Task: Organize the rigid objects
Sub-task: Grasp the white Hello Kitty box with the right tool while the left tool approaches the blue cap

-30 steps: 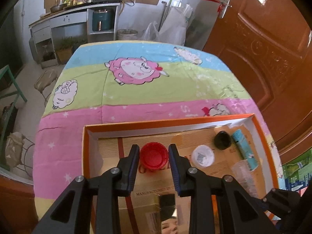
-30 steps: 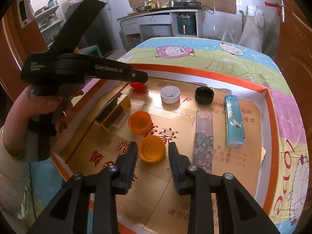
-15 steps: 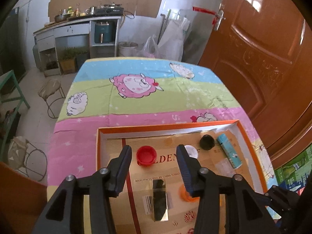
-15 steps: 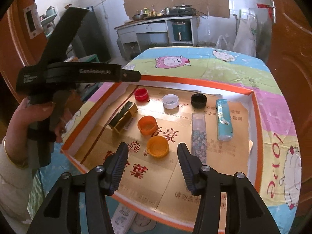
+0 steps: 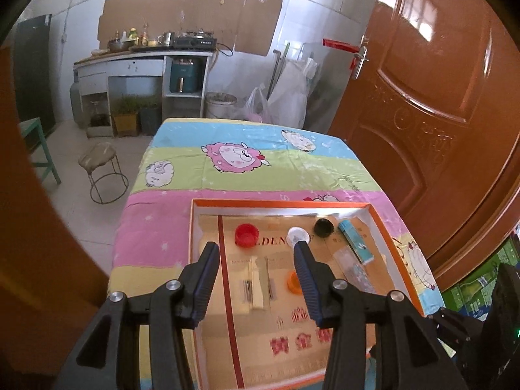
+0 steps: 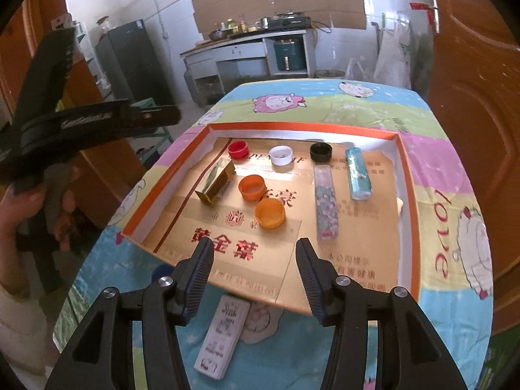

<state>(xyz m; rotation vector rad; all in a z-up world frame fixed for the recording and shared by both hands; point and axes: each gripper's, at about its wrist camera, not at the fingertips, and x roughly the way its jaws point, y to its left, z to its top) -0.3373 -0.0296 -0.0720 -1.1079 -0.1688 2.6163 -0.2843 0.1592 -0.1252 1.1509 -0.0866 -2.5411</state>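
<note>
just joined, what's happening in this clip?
A person holds a gripper in each hand above a shallow orange-rimmed box on a table. Both the left tool and the right tool are open and empty. In the box, the red cap, white cap and black cap stand in a row along the far side.

3 caps (image 6: 280, 155) at tray (image 6: 410, 201) rear, 2 tubes (image 6: 325, 207) right, box (image 6: 217, 186) left.
</note>
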